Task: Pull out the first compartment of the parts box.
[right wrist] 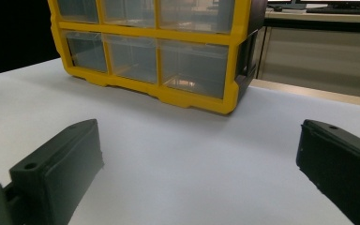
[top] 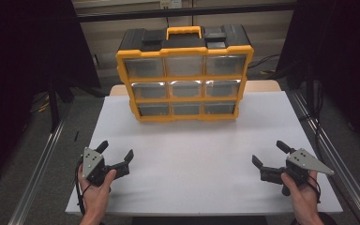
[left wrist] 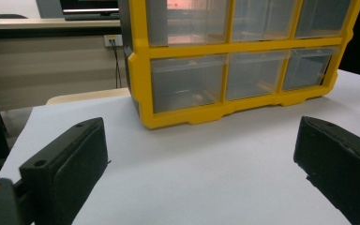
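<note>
Drawer organiser (top: 184, 75), yellow frame with black top and yellow carry handle, stands upright at the far middle of the white table (top: 197, 154). Its front faces the person: three rows of three clear drawers, all pushed in. Glare whitens the middle row in the high view, so drawer contents cannot be read there. In the left gripper view, small items lie in the bottom-row drawers of the organiser (left wrist: 234, 61), too blurred to identify; its top row is cut off by the frame edge. In the right gripper view, one bottom drawer of the organiser (right wrist: 159, 51) holds a small pale object, also unclear.

Left gripper (top: 116, 153) rests low at the near left of the table, held by the left hand (top: 96, 190), jaws spread wide and holding nothing. Right gripper (top: 271, 154) sits at the near right in the right hand (top: 302, 194), jaws likewise wide and unloaded. Both are well apart from the organiser. Forearms are cut off at the bottom edge.
</note>
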The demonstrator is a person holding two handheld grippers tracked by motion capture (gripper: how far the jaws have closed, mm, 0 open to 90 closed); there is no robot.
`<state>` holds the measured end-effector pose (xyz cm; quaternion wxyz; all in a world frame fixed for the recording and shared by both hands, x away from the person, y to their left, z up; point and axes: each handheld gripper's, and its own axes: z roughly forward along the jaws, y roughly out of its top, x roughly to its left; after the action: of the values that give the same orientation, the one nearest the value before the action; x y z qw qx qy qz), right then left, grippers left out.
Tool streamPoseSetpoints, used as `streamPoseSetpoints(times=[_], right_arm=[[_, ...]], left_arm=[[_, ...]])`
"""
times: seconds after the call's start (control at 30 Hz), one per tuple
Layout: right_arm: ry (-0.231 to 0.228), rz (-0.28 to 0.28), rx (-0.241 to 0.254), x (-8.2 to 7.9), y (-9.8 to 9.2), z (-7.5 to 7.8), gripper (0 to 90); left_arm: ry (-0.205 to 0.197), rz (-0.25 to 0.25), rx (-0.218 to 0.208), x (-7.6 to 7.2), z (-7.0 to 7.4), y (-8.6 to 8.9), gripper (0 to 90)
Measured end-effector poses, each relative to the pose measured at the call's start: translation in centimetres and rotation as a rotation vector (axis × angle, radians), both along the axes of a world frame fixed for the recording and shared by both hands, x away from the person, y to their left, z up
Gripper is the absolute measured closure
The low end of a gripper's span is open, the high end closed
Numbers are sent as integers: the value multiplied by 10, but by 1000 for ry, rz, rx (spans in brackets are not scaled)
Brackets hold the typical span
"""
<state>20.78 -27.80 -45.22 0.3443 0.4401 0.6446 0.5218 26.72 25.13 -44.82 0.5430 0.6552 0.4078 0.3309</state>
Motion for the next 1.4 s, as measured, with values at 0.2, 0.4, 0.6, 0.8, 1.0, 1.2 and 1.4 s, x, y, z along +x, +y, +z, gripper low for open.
streamPoseSetpoints(times=[0.2,0.4,0.6,0.8,1.0,1.2,1.4], right_arm=[[18,14,3,2,1,-2,2],[27,14,9,3,-1,-3,3],[23,19,9,2,2,-1,3],[27,21,33,1,2,-1,4],[24,18,41,1,1,-1,4],[24,30,36,1,2,-1,3],[18,33,39,0,2,-1,3]], left_arm=[[18,-27,8,3,0,2,34],[22,-34,0,5,2,-2,31],[26,-50,13,6,1,0,27],[6,-56,39,8,4,-4,24],[-6,-96,74,23,11,-16,22],[-4,-88,56,27,20,-18,22],[-38,-66,66,35,33,-20,26]])
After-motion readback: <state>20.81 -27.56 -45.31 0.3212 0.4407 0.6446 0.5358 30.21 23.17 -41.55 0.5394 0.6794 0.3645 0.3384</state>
